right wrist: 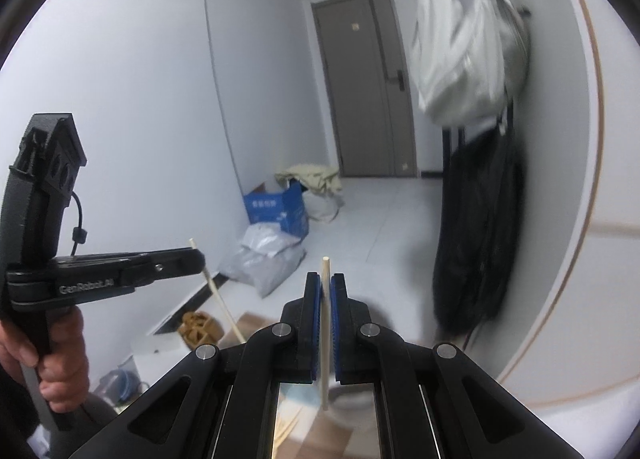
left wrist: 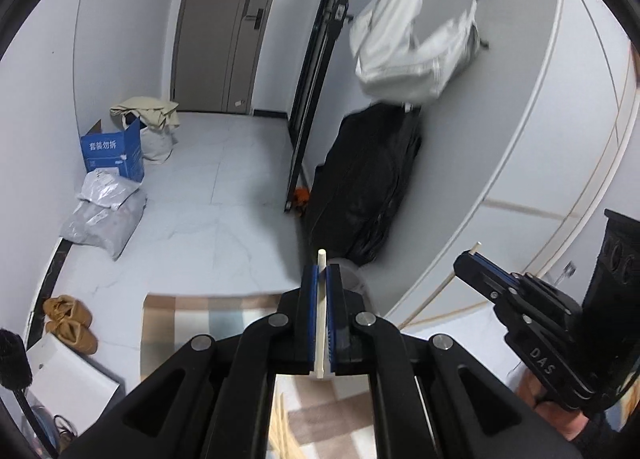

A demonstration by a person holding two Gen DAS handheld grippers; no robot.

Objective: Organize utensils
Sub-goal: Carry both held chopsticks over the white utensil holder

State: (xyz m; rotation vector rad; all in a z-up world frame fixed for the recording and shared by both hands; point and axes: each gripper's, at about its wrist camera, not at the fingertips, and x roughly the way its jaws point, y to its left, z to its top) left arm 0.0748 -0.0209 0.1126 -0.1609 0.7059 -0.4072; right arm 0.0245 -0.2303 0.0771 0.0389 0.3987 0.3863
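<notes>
My left gripper [left wrist: 321, 271] is shut on a pale wooden chopstick [left wrist: 321, 299] that runs along its blue pads and sticks out past the tips. My right gripper [right wrist: 326, 279] is shut on a second chopstick [right wrist: 325, 323]. Both are held up in the air above a checked cloth [left wrist: 192, 323]. The right gripper shows at the right of the left wrist view [left wrist: 472, 259] with its chopstick tip [left wrist: 476, 246]. The left gripper shows at the left of the right wrist view [right wrist: 196, 255] with its chopstick [right wrist: 218, 295] slanting down. More pale sticks [right wrist: 289, 425] lie below.
A tiled floor [left wrist: 224, 195] leads to a grey door [left wrist: 224, 27]. A blue box [left wrist: 114, 153], grey parcels [left wrist: 106, 213] and brown shoes [left wrist: 72, 323] are along the left wall. A white bag [left wrist: 412, 55] and black coat [left wrist: 368, 187] hang at the right.
</notes>
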